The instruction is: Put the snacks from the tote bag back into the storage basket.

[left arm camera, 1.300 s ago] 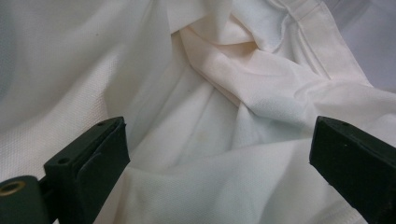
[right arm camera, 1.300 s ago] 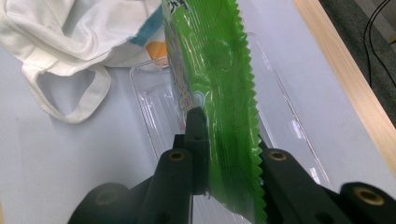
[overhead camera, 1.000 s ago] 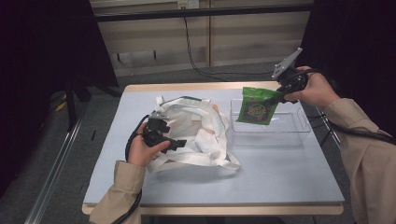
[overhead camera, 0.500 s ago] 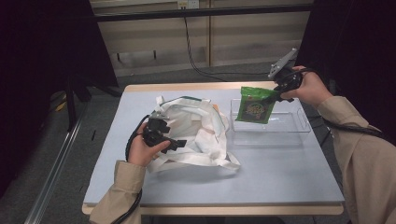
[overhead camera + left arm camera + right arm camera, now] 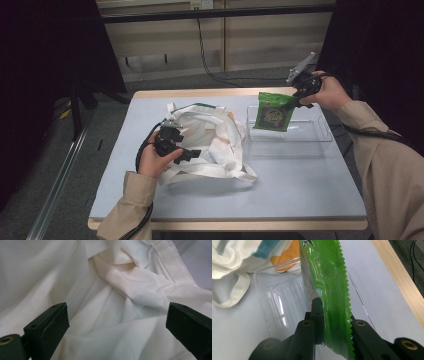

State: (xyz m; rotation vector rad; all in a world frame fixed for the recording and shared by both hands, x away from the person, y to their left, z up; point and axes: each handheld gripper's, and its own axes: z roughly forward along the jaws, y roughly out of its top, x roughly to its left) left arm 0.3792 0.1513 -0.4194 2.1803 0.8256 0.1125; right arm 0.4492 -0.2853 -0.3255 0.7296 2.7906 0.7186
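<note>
My right gripper (image 5: 298, 99) is shut on the top edge of a green snack packet (image 5: 272, 112), which hangs over the clear plastic tray (image 5: 320, 145). In the right gripper view the jaws pinch the packet (image 5: 329, 290) near its serrated edge, with the tray (image 5: 279, 307) below it. A white cloth tote bag (image 5: 210, 135) lies crumpled at the table's middle left. My left gripper (image 5: 192, 154) rests at the bag's near side. In the left gripper view its jaws stand wide apart over the white cloth (image 5: 117, 305), nothing pinched between them.
The pale blue table (image 5: 280, 195) has a wooden far edge (image 5: 200, 93). The bag's straps (image 5: 235, 172) trail toward the tray's near left corner. A black cable (image 5: 210, 55) hangs behind the table.
My right gripper has carried the green packet slightly left and lower over the tray. The left gripper and the bag have stayed where they were.
</note>
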